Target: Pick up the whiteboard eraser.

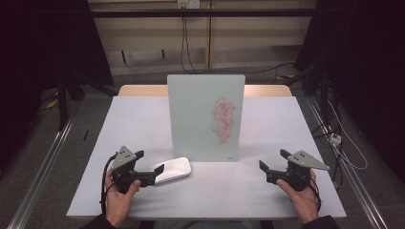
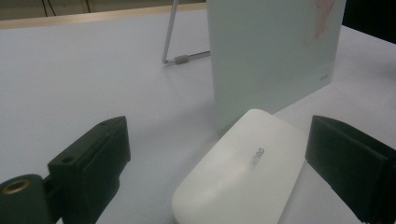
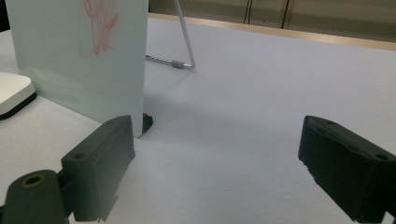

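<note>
Left gripper view is showing the left gripper (image 2: 219,158) with its jaws standing wide apart, one on each side of the white eraser (image 2: 243,170), and neither pad is pressing on it. The eraser is lying flat on the white table (image 2: 93,74), just in front of the glass board's (image 2: 271,51) lower left corner. High view is placing the same gripper (image 1: 152,171) at the eraser's (image 1: 174,169) near left end, the person's left hand (image 1: 119,191) gripping its handle. The board (image 1: 206,117) is standing upright at mid-table, bearing a red scribble (image 1: 223,119). The right gripper (image 1: 273,164) is hovering well apart to the right, jaws spread with nothing between them.
</note>
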